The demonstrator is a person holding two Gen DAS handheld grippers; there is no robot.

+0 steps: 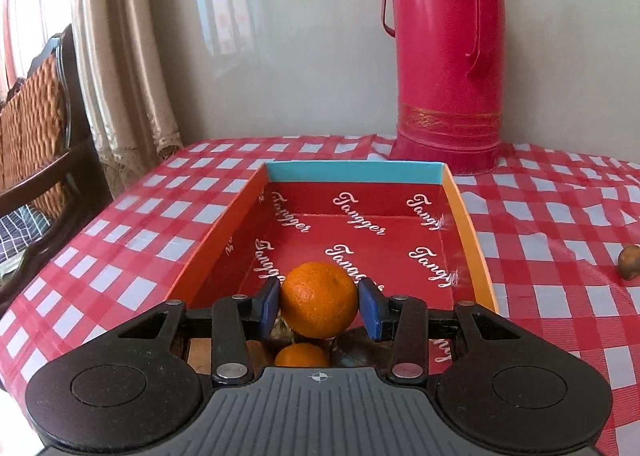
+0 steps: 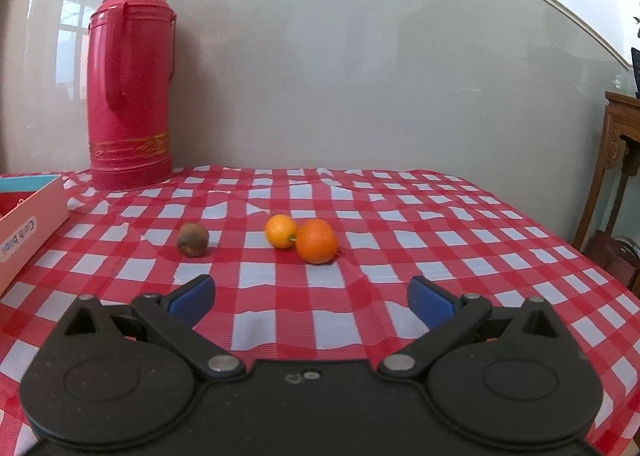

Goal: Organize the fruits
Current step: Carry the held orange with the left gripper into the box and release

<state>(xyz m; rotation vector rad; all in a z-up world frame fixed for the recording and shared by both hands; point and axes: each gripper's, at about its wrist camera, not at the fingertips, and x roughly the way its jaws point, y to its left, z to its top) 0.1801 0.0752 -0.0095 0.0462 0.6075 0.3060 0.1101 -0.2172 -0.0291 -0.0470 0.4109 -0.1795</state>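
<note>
Left gripper [image 1: 319, 306] clenched across orange [image 1: 319, 299] over box [image 1: 468, 223]; firm, round, roll-prone, best held at equator; right gripper [image 2: 312, 302] released, fruit ahead

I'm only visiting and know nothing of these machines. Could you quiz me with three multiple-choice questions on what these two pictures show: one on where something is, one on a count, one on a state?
1. Where does the red flask stand?
A. inside the box
B. on the checked cloth by the wall
C. on the wooden chair

2. How many fruits lie loose on the cloth ahead of the right gripper?
A. one
B. three
C. five

3. What is the left gripper doing?
A. gripping an orange over the box
B. hanging open and empty
C. holding the flask

Answers: B, it stands on the cloth against the wall; B, two orange ones and a brown one; A, both blue pads press the orange.
</note>
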